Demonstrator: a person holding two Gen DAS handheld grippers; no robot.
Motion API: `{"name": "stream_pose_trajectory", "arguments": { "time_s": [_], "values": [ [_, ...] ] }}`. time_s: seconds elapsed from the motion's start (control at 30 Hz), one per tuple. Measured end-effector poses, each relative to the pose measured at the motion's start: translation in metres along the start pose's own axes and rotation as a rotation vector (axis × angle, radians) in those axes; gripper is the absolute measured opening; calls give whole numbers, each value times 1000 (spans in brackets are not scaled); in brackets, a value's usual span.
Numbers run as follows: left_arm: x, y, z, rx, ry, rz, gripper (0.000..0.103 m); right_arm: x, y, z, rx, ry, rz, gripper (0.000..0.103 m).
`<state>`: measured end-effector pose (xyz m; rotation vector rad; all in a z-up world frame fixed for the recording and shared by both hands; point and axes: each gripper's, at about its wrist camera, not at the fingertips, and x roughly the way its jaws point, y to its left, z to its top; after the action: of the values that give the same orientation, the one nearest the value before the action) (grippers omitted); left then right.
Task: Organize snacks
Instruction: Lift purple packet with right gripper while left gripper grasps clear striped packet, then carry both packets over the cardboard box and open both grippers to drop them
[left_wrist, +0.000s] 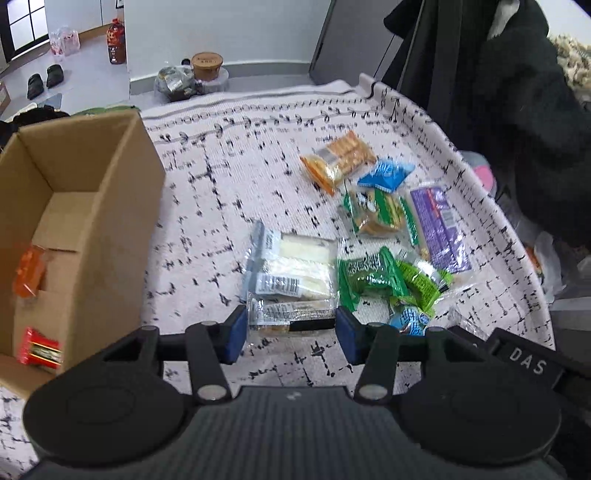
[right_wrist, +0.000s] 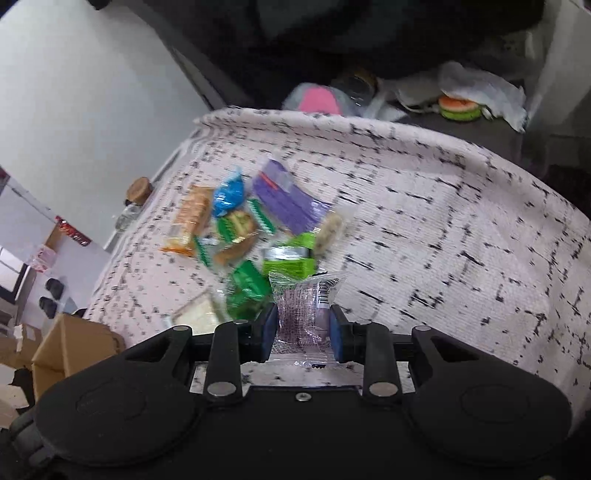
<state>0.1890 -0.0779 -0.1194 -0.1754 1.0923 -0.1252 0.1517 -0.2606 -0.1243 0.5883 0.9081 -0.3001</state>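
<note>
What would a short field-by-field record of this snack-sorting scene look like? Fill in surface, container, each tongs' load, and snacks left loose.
surface: patterned white cloth
container: open cardboard box, left of the snacks, two red-orange packets inside
left tongs: shut on a clear-wrapped bar
right tongs: shut on a clear purple-tinted packet
loose snacks: orange cracker pack, blue packet, purple pack, green packets, white sticks pack
</note>
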Motion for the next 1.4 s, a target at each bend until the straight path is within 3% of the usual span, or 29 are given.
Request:
{"name": "stream_pose_trajectory", "arguments": {
  "time_s": [0.53, 0.87, 1.4],
  "values": [
    [-64, 44, 13, -35, -87, -16, 50, -35, 50, -3, -114, -68, 153, 29],
    [-95, 81, 27, -66, -142, -14, 50, -44, 90, -22, -180, -48, 223, 29],
    [-110, 148, 42, -123, -157, -9, 50, -45, 149, -42, -243, -13, 300, 29]
  ]
}}
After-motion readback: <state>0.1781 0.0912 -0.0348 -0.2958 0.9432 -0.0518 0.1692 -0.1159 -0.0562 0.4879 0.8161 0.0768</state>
